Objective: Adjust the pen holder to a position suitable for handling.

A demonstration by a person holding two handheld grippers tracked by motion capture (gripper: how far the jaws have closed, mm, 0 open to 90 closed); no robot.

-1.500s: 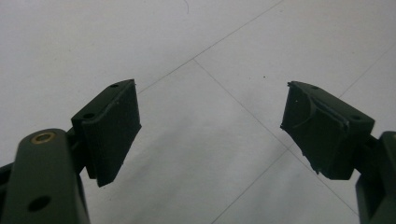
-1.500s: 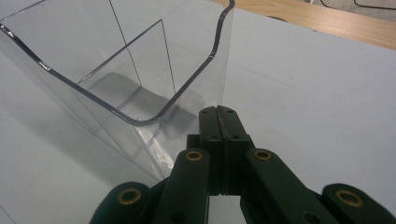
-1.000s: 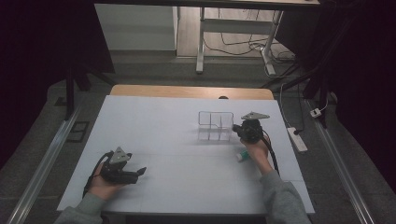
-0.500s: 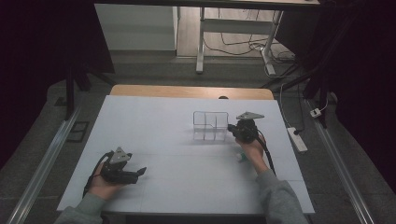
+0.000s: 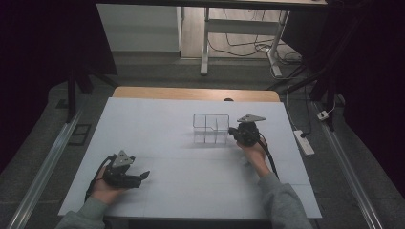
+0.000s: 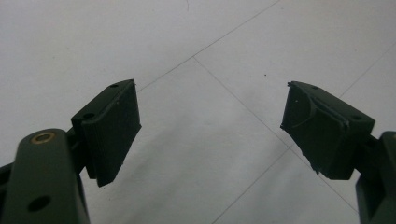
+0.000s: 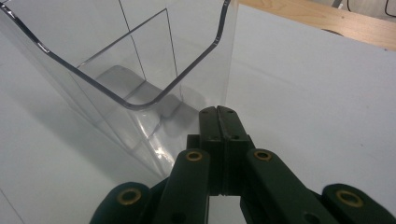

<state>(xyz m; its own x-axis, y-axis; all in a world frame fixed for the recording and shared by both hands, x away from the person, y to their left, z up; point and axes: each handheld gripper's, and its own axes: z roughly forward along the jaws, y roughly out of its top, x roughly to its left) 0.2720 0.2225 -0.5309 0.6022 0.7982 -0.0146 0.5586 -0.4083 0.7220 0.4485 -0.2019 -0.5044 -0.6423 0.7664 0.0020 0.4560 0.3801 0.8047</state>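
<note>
Pushing step, by the look of it: right hand-held gripper (image 7: 218, 122) with jaws pressed together and holding nothing, tips set against the near corner of the clear plastic box (image 5: 210, 128), possibly touching, hard to tell through the clear wall. Box upright on the white desk (image 5: 157, 119), right of centre. Next calls for a steady, low nudge so the box slides, not tips. Right forearm stretched forward. Left hand-held gripper (image 5: 142, 176) resting near the front edge, jaws apart, empty.
</note>
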